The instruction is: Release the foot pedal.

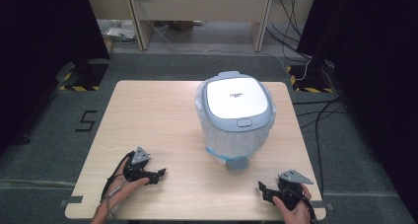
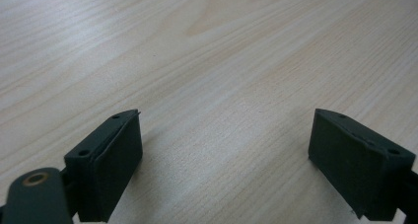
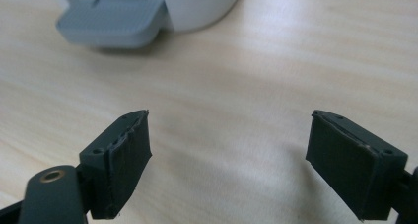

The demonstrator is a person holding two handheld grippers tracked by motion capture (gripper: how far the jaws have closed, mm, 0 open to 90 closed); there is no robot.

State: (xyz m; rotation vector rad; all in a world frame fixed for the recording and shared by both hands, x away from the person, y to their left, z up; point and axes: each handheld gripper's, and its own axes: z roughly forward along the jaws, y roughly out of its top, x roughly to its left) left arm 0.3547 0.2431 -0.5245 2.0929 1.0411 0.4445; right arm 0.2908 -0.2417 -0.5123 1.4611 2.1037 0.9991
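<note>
A white and grey pedal bin (image 1: 236, 118) with a shut lid stands on the wooden table (image 1: 148, 115), right of centre, a clear bag liner showing around its rim. Its grey foot pedal (image 1: 237, 163) faces the near edge; the pedal (image 3: 116, 21) and the bin's base (image 3: 202, 4) show at the top of the right gripper view. My left gripper (image 1: 160, 175) rests open at the near left, nothing between its jaws (image 2: 224, 155). My right gripper (image 1: 263, 189) sits open at the near right, a short way in front of the pedal, its jaws empty (image 3: 229, 155).
A light wooden desk frame (image 1: 197, 12) stands on the grey floor behind the table, with cables (image 1: 315, 110) trailing at the right. Black curtains flank both sides. Bare tabletop lies left of the bin and between the two grippers.
</note>
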